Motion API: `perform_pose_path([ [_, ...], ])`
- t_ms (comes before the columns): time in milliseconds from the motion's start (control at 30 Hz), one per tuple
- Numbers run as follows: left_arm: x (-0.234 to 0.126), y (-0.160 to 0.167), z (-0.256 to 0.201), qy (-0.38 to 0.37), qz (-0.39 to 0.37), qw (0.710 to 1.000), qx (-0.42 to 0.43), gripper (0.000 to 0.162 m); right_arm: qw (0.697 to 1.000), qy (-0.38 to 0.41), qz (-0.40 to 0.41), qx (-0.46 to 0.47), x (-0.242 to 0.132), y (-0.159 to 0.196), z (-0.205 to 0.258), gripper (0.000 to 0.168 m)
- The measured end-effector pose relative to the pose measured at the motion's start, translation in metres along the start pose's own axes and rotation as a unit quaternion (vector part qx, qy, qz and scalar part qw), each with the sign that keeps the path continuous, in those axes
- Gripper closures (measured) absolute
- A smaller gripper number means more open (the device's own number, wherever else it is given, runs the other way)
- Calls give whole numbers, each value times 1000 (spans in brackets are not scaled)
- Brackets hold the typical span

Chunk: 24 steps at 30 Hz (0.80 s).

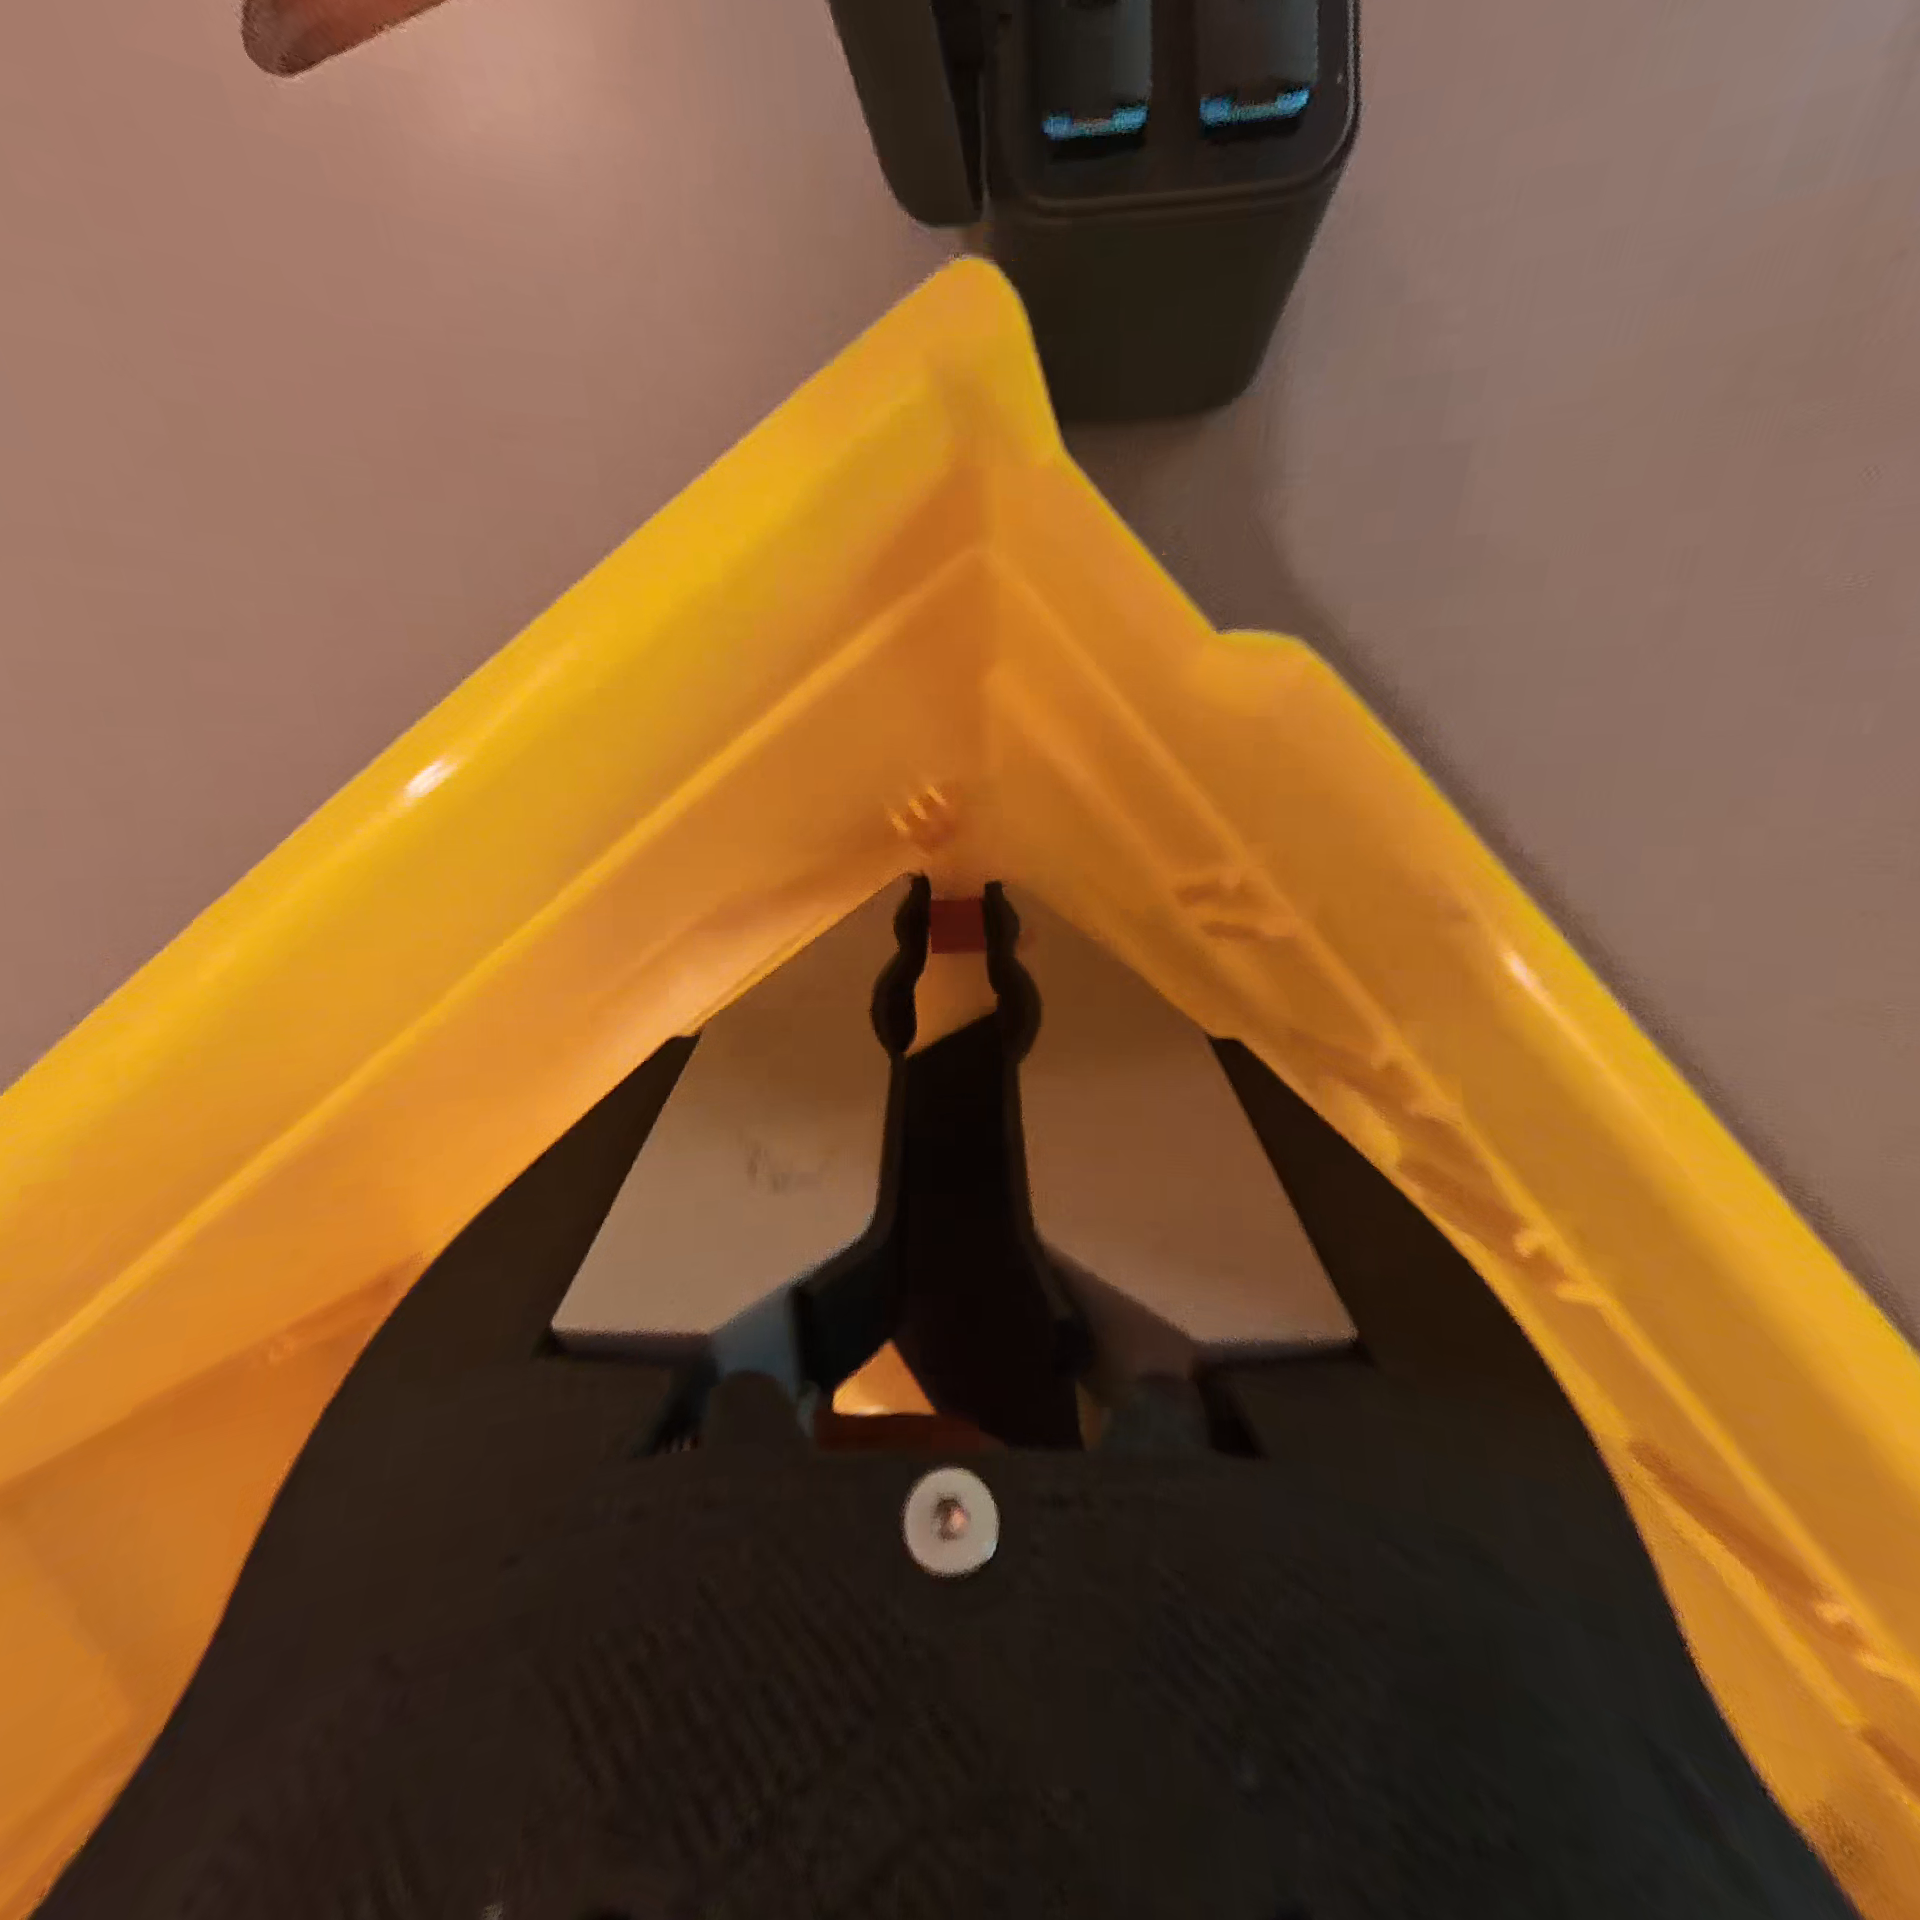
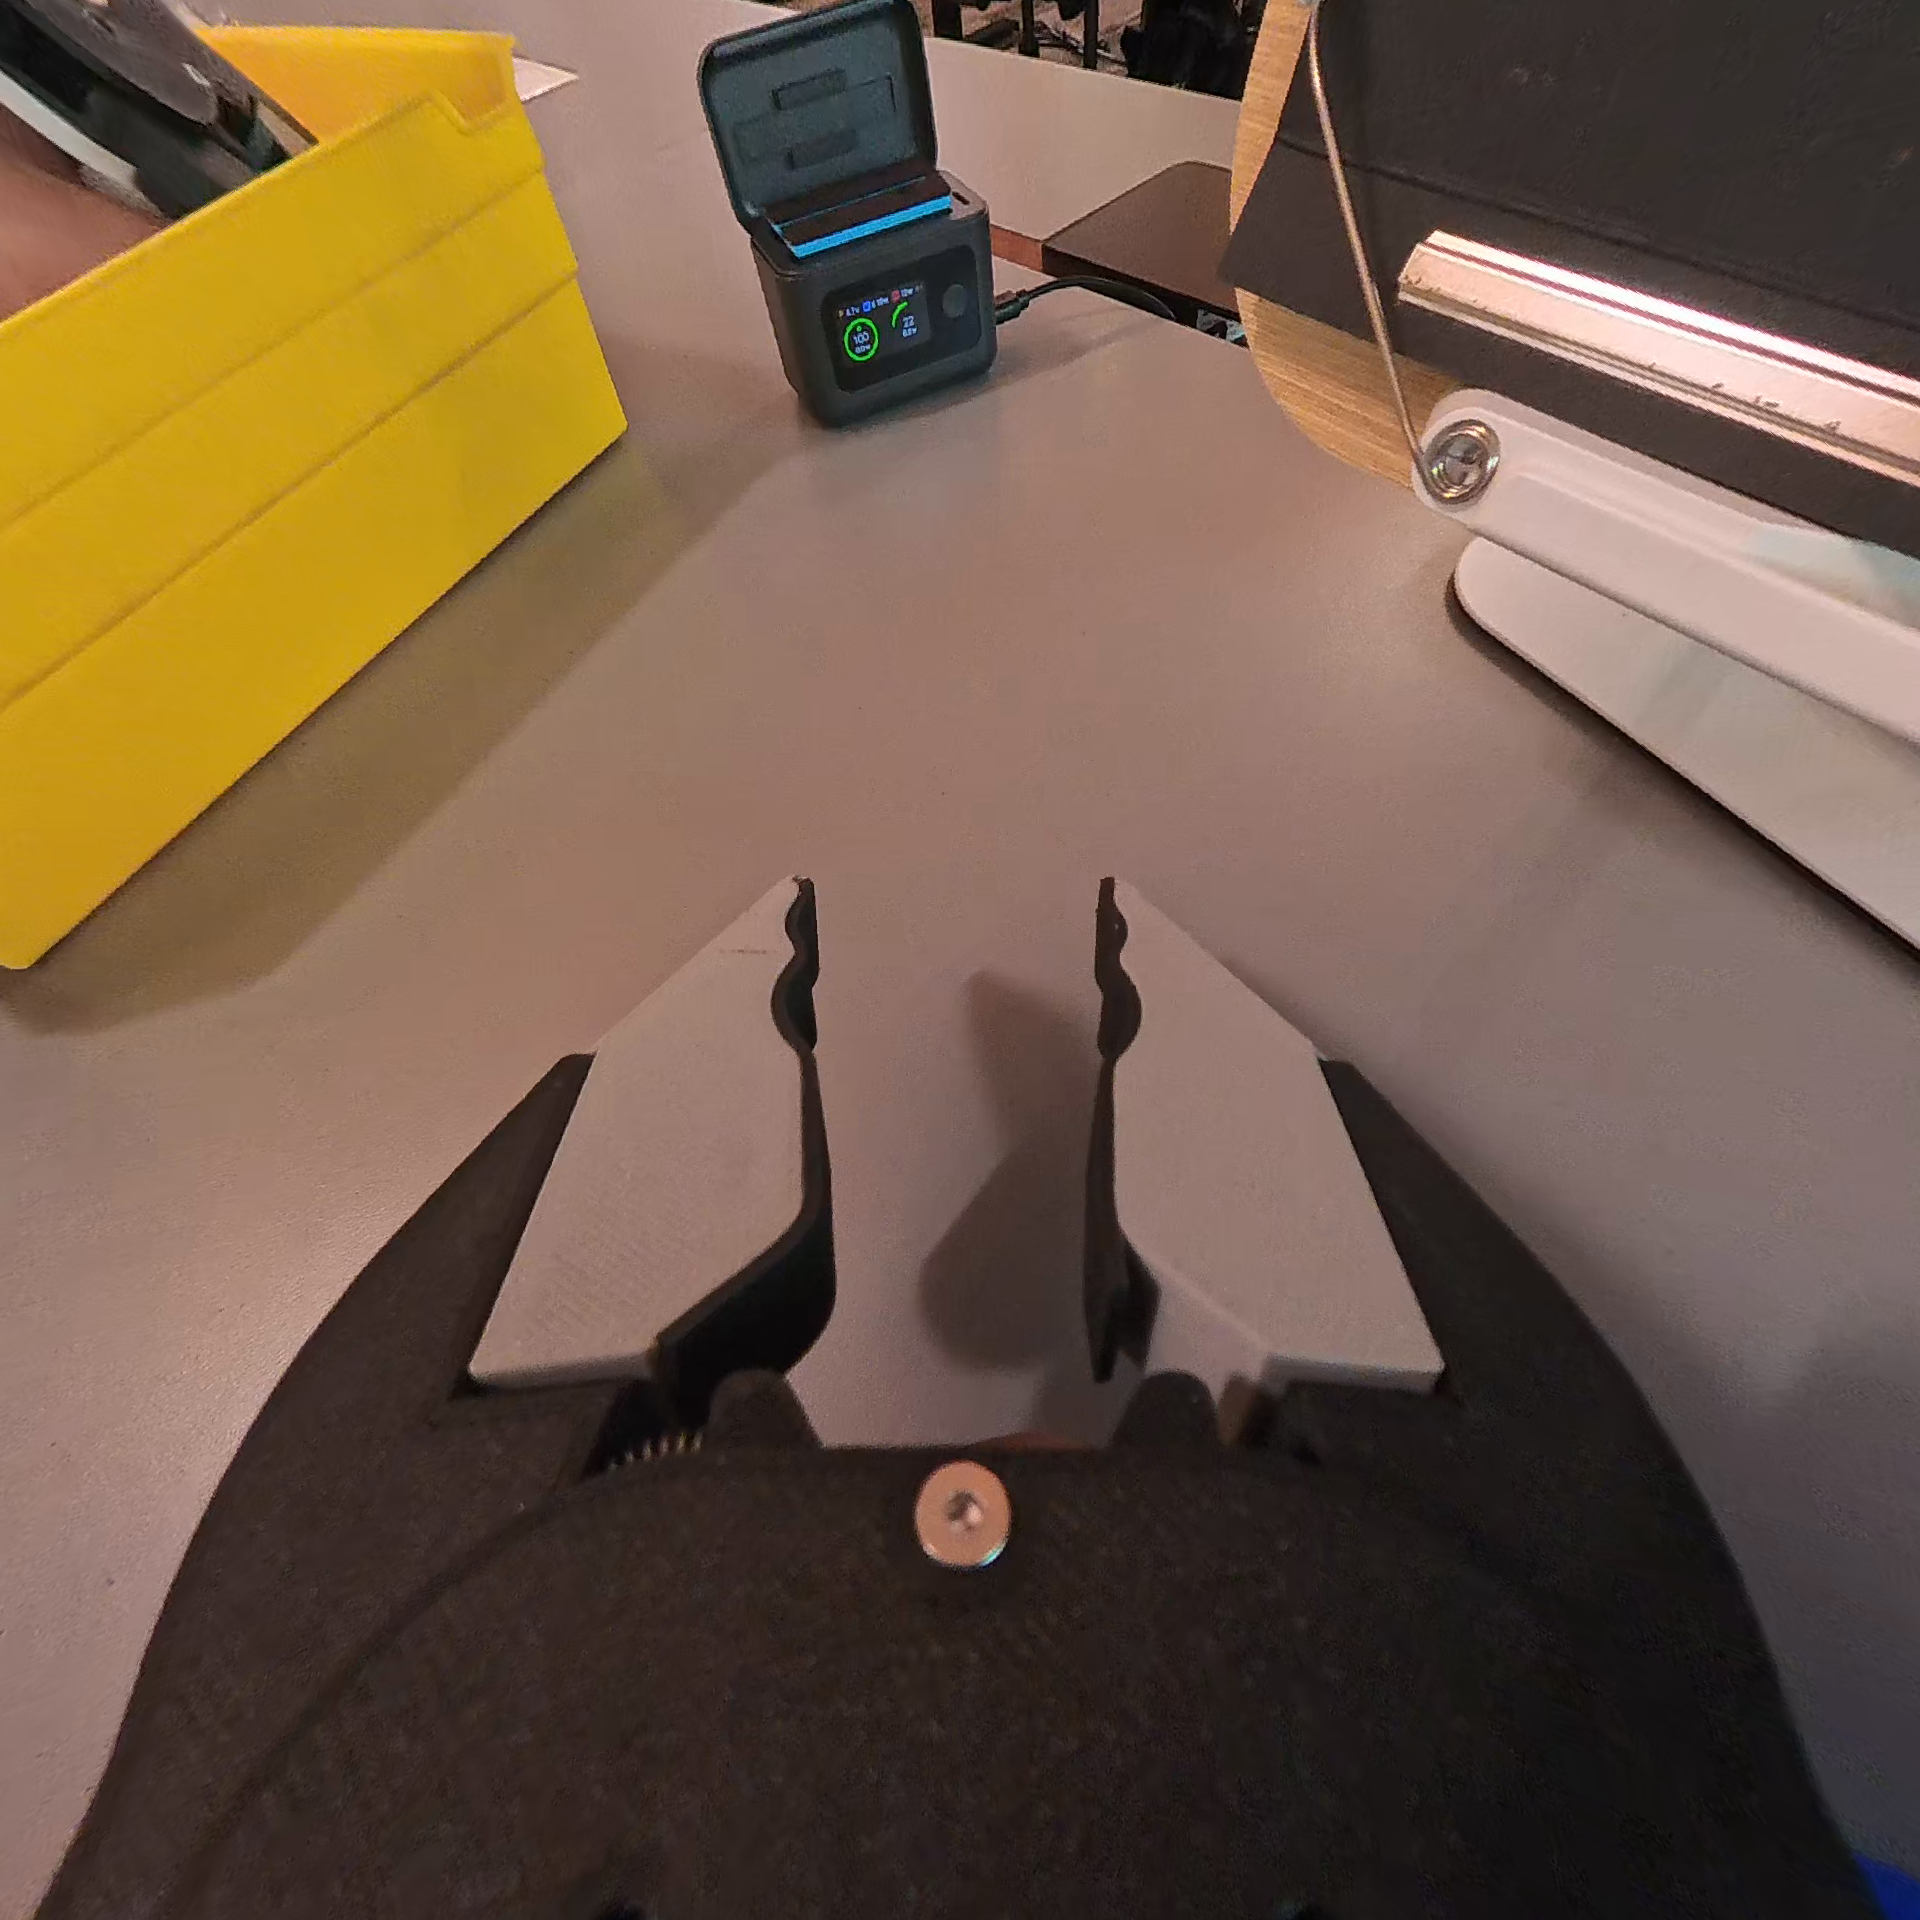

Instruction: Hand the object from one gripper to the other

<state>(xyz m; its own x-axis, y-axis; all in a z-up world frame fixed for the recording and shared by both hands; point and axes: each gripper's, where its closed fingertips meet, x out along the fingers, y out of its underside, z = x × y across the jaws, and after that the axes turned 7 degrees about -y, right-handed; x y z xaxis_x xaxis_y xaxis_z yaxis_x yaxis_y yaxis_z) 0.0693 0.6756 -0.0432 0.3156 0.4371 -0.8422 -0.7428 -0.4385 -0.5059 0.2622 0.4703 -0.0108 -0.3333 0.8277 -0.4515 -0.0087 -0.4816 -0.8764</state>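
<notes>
Small red object (image 1: 956, 927) pinched at tips of left gripper (image 1: 957, 896), deep in corner of yellow bin (image 1: 520, 883). Charger case (image 1: 1164, 208) at 12 o'clock beyond bin. Right gripper (image 2: 958, 896) jaws apart, empty, over grey table (image 2: 1039, 644); bin at 10, white stand (image 2: 1662, 623) at 2.

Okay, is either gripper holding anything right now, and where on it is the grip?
The left gripper pinches a small red object between its fingertips, inside the yellow bin near a corner. Which part it grips cannot be told. The right gripper is open and empty.
</notes>
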Motion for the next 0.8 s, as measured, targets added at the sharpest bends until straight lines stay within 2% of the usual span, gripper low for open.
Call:
perform_pose_path([
  [200,-33,-6,18,-47,15,997,57,154,1000,-2,5,-2,1,1,2,117],
  [267,-49,-15,17,-42,9,997,58,154,1000,-4,6,-4,2,1,4,117],
  [367,-83,-47,0,-12,-56,997,46,154,1000,-6,7,-8,2,1,6,118],
  [433,-115,-77,-27,32,-133,990,33,154,1000,-9,5,-12,2,1,8,117],
  [500,-160,-112,-69,132,-236,962,-22,154,1000,-23,-2,-15,2,-1,12,116],
  [600,-219,-140,-132,310,-326,886,-112,154,998,-54,-35,-21,-2,-10,23,112],
  [633,-225,-142,-150,334,-336,873,-116,154,996,-65,-51,-27,-4,-15,28,113],
  [733,-213,-137,-198,354,-350,861,-103,154,989,-110,-90,-43,-12,-27,46,118],
  [800,-202,-133,-228,415,-336,835,-130,155,981,-153,-116,-31,-23,-36,59,117],
])
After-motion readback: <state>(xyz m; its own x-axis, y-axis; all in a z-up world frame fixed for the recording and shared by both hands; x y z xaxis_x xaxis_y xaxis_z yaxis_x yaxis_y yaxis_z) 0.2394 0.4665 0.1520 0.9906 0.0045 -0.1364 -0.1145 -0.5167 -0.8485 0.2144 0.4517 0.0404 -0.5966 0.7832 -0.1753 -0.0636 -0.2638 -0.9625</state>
